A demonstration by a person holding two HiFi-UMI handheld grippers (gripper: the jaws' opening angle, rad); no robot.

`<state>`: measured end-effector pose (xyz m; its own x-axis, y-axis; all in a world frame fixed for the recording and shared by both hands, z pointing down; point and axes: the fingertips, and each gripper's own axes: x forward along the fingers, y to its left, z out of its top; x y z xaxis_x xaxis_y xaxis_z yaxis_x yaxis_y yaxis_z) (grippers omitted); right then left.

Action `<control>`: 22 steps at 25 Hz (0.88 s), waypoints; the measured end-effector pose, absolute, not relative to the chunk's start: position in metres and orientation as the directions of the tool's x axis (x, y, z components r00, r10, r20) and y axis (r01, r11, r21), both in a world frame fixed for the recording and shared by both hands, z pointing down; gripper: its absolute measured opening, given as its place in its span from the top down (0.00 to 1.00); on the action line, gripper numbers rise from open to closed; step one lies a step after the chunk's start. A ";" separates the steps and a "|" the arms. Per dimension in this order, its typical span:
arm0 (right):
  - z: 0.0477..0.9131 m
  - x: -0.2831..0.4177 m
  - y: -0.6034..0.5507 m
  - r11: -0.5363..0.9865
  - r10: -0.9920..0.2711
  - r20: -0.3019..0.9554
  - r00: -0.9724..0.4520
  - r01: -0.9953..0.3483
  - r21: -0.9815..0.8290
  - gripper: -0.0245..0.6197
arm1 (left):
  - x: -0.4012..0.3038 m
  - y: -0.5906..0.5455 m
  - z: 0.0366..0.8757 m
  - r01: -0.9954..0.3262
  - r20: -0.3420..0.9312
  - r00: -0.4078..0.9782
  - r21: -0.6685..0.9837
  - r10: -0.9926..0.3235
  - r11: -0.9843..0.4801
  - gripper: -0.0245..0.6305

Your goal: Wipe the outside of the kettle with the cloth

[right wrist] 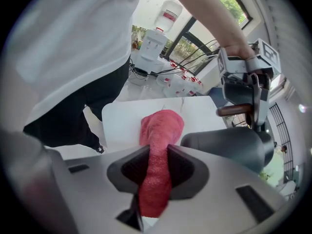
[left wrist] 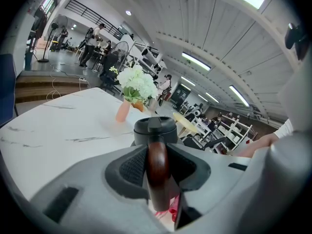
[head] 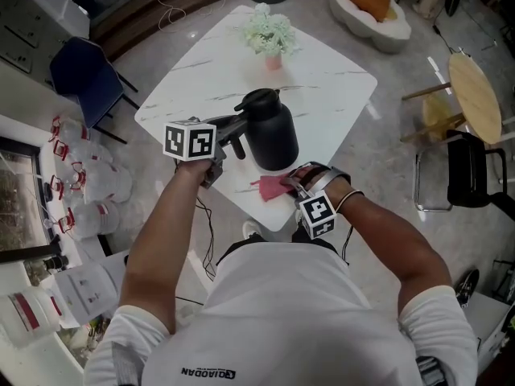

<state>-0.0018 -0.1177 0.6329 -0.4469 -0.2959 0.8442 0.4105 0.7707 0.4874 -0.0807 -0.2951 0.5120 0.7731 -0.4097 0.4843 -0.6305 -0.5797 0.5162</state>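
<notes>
A black kettle [head: 268,130] stands upright on the white marble table [head: 322,79], near its front corner. My left gripper [head: 219,153] is shut on the kettle's brown wooden handle [left wrist: 158,172], which runs up between the two pads in the left gripper view, below the black lid [left wrist: 155,126]. My right gripper [head: 291,186] is shut on a pink-red cloth [right wrist: 157,167]. The cloth [head: 273,187] hangs down onto the table just in front of the kettle's base. In the right gripper view the kettle body [right wrist: 229,147] lies to the right of the cloth.
A pink vase of white flowers [head: 270,35] stands at the table's far side. A blue chair [head: 87,75] is left of the table, a wooden stool [head: 473,96] and black chair [head: 475,171] to the right. Water bottles [head: 95,185] crowd the floor at left.
</notes>
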 end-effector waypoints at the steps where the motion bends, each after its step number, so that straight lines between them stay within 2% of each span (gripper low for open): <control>1: 0.630 -0.001 -0.118 0.781 -0.299 0.840 -0.453 0.389 0.488 0.81 | -0.081 -0.295 0.512 -0.630 0.485 0.773 0.515 -0.409 -0.580 0.78; 7: 0.597 0.006 -0.115 0.863 -0.305 0.800 -0.517 0.204 0.461 0.81 | -0.087 -0.284 0.514 -0.627 0.514 0.768 0.487 -0.381 -0.608 0.77; 12: 0.542 0.021 -0.124 0.931 -0.351 0.702 -0.620 -0.147 0.335 0.81 | -0.091 -0.263 0.515 -0.611 0.516 0.777 0.479 -0.360 -0.631 0.77; 18: 0.487 0.059 -0.160 0.799 -0.542 0.573 -0.615 -0.589 0.124 0.81 | -0.100 -0.228 0.521 -0.600 0.549 0.771 0.458 -0.321 -0.656 0.77; 22: 0.462 0.068 -0.179 0.674 -0.611 0.481 -0.629 -0.732 -0.102 0.81 | -0.102 -0.208 0.526 -0.594 0.573 0.761 0.426 -0.304 -0.683 0.77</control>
<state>0.0682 -0.1793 0.4621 -0.6291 -0.6109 0.4807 -0.7320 0.6737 -0.1019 -0.1016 -0.2077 0.5259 0.7608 -0.3041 0.5734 -0.5938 -0.6827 0.4258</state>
